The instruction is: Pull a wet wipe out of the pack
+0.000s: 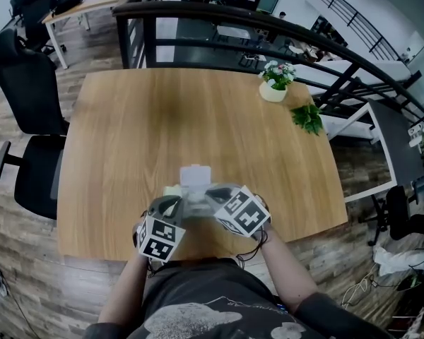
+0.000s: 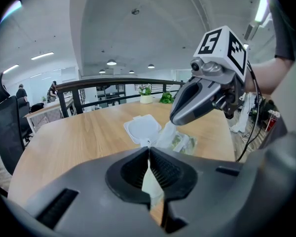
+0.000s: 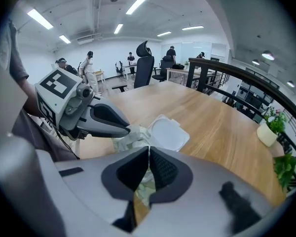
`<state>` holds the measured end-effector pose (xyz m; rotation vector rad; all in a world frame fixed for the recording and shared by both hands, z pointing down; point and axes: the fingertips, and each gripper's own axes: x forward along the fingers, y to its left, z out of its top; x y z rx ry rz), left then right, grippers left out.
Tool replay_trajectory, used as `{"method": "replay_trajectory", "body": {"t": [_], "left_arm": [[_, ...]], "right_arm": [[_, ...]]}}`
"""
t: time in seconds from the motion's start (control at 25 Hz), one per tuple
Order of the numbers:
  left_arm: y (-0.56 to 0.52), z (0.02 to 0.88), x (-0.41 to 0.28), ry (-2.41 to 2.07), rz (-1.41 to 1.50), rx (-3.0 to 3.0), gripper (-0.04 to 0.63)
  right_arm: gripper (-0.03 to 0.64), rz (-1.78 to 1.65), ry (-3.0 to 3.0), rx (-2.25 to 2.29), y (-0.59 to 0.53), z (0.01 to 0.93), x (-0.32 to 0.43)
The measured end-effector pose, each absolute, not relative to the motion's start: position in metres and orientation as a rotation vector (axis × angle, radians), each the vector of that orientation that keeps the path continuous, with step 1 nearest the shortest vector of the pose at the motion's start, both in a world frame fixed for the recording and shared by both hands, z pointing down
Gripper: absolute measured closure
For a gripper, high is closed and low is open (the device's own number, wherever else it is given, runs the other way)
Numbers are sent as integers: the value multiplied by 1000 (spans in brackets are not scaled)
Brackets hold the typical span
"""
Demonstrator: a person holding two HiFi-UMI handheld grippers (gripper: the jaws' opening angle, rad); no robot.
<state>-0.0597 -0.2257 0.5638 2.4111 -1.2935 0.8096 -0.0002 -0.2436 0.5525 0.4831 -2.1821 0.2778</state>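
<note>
The wet wipe pack [image 1: 195,198] lies near the table's front edge with its white lid [image 1: 196,175] flipped open away from me. My left gripper [image 2: 149,151] is shut on the pack's near end; pale wrapper [image 2: 152,184] shows between its jaws. My right gripper [image 3: 148,151] is shut on a white wipe [image 2: 166,134] that stands up out of the pack's opening. In the left gripper view the right gripper's fingertips [image 2: 176,118] pinch that wipe just above the pack [image 2: 184,143]. The right gripper view shows the left gripper [image 3: 130,130] holding the pack [image 3: 133,137] beside the lid [image 3: 167,132].
A wooden table [image 1: 169,126] carries a small potted plant [image 1: 275,82] and a green sprig [image 1: 308,117] at its far right corner. A black railing [image 1: 268,27] runs behind it. Black office chairs [image 1: 30,111] stand to the left.
</note>
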Motion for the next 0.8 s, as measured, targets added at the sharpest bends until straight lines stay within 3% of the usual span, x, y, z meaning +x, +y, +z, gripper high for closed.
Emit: {"method": "replay_trajectory", "body": {"t": [0.8], "left_arm": [[-220,563,-62,-1236,862,2452,572]], "right_arm": [[589,201,-2236,853,-231,485,37]]}}
